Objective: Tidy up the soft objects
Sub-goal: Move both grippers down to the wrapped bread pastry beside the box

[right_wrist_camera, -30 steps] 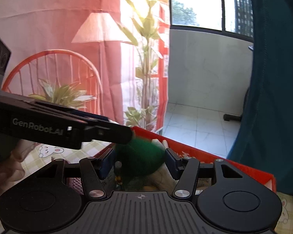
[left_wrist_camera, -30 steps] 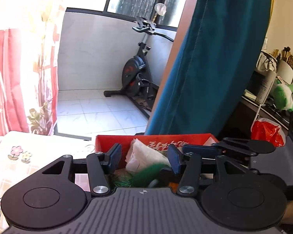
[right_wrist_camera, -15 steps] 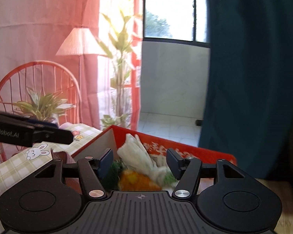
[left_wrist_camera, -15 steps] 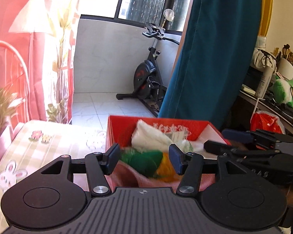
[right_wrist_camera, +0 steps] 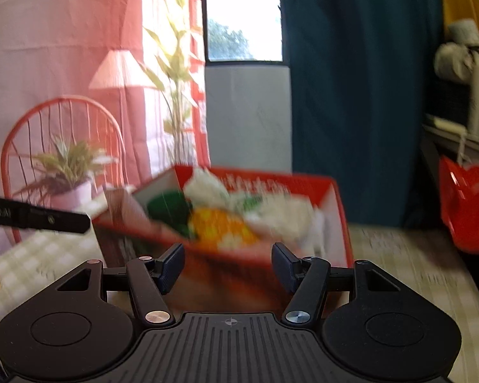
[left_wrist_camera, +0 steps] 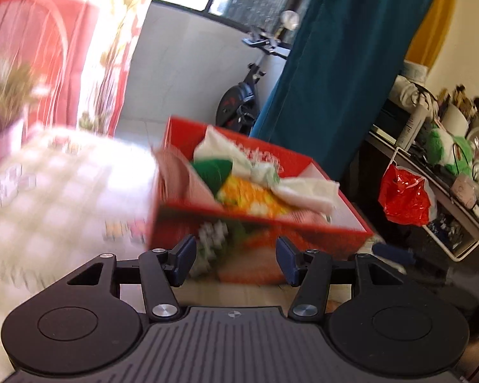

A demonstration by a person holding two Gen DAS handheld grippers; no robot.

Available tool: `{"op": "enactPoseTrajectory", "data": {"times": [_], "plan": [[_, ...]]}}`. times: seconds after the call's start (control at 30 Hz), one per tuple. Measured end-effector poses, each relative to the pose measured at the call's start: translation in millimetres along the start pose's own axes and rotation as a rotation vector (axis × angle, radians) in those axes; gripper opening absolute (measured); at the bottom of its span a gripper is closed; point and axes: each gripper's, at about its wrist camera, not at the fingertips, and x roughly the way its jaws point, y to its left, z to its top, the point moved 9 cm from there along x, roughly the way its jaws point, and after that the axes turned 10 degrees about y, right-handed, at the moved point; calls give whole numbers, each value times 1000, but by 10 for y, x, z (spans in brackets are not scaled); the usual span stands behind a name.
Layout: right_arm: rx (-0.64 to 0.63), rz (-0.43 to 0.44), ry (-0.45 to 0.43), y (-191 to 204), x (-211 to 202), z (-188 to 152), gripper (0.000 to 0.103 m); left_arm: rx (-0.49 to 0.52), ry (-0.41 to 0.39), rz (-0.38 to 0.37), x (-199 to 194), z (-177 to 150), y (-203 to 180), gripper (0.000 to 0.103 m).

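Observation:
A red box stands on the checked tablecloth, and shows in the right wrist view too. It holds soft things: a green one, an orange-yellow one and white cloth. My left gripper is open and empty, in front of the box's near wall. My right gripper is open and empty, also just short of the box. Both views are blurred by motion.
A potted plant and a red chair stand at the left. A teal curtain hangs behind the box. A red plastic bag hangs from a cluttered shelf at right. An exercise bike stands on the balcony.
Both grippers have drawn back and up from inside the box, so the whole box now shows ahead of them. The soft things lie in the box, none between the fingers.

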Motion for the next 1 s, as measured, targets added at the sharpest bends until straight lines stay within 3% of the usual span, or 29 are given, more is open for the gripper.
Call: {"op": "enactPoseTrajectory", "data": {"times": [0.1,0.2,0.37,0.53,0.7,1.0], "plan": [[29,-23,40,-113,-54,-315,57,-55,53,-36,88,-309,-48,58],[71,-35,78,-226,-102,-586,57,-18,106,7,186,-518,-111,58],[182,-22,154,-349,-105,-1040,57,34,118,35,237,-674,-215,58],[176,-14,160,-326,-114,-1146,57,63,139,49,284,-768,-232,58],[42,-32,152,-175,-91,-1180,61,46,170,66,382,-863,-161,59],[66,17,132,-213,13,-1248,63,35,229,91,548,-986,-90,59]]}}
